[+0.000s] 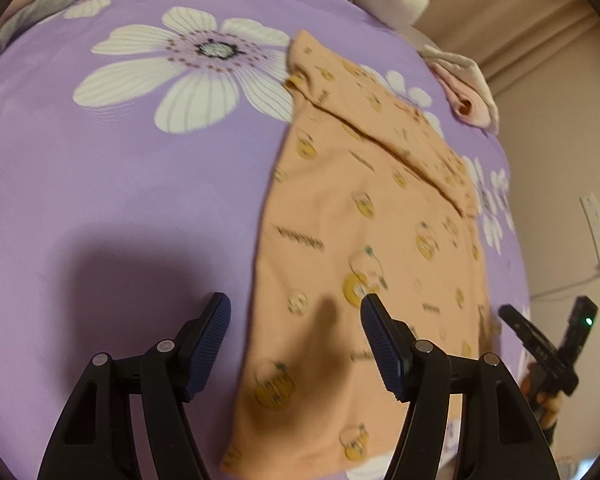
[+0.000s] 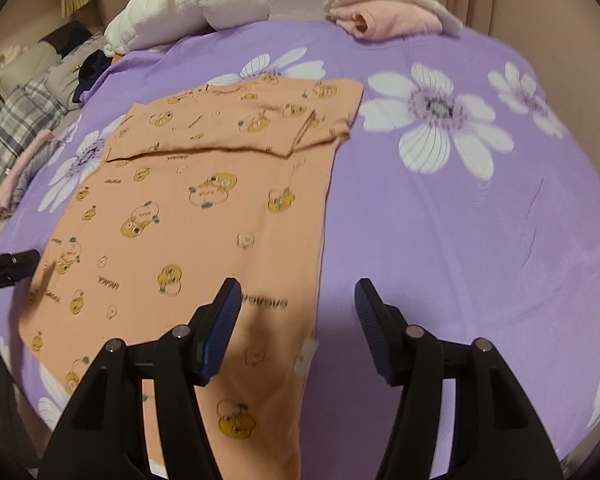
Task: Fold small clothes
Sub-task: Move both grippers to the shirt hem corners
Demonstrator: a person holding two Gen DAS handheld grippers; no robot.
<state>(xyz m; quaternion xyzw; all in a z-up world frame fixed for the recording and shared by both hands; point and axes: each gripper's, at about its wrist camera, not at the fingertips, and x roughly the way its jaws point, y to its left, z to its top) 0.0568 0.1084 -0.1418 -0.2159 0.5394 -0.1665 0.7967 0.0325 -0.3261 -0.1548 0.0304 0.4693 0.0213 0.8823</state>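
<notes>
An orange child's garment with yellow cartoon prints (image 1: 360, 240) lies flat on the purple flowered bedsheet (image 1: 120, 200), its far part folded over. It also shows in the right wrist view (image 2: 188, 216). My left gripper (image 1: 296, 312) is open and empty, hovering over the garment's near left edge. My right gripper (image 2: 298, 296) is open and empty above the garment's near right edge. The right gripper appears at the right of the left view (image 1: 548, 344); the left gripper's tip shows at the left of the right view (image 2: 12, 266).
A folded pink and white garment (image 2: 384, 16) and a rolled white towel (image 2: 188, 8) lie at the bed's far edge. Plaid and pink clothes (image 2: 16, 136) are piled left of the bed. Curtains hang behind. A wall socket (image 1: 598, 228) is at right.
</notes>
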